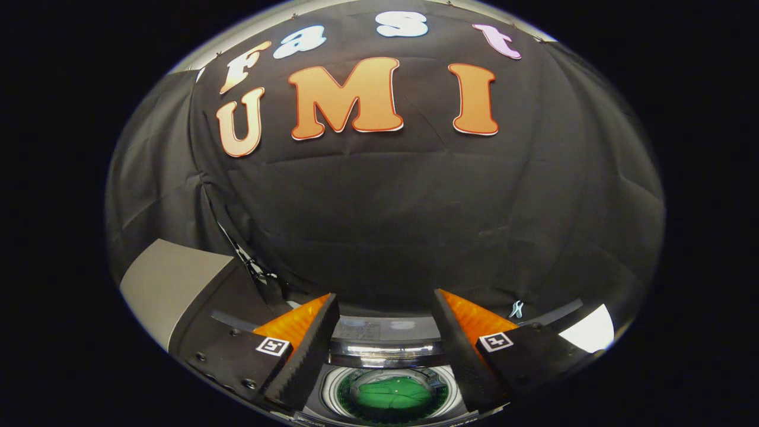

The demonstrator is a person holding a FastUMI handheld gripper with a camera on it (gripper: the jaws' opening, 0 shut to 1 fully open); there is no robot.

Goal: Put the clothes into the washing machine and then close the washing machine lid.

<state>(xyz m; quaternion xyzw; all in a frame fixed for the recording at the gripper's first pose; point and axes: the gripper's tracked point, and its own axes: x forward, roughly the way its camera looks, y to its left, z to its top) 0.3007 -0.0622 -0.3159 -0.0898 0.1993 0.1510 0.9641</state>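
With the green clothes (394,392) already in the washing machine (388,347) drum at 6 o'clock, the gripper (385,356) hung wide open and empty, so closing the lid (385,326) called for a slow, level push.

The gripper (385,347) hangs with fingers spread, nothing between them; below, the washing machine (391,362) drum opening, holding green clothes (394,392), lies unobstructed.

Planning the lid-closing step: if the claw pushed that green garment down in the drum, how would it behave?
The green garment lies crumpled with folds in the washing machine drum, so it would probably give and bunch up, not slide as one piece. It looks like thin cloth, likely light. The open claw hangs above it, holding nothing.
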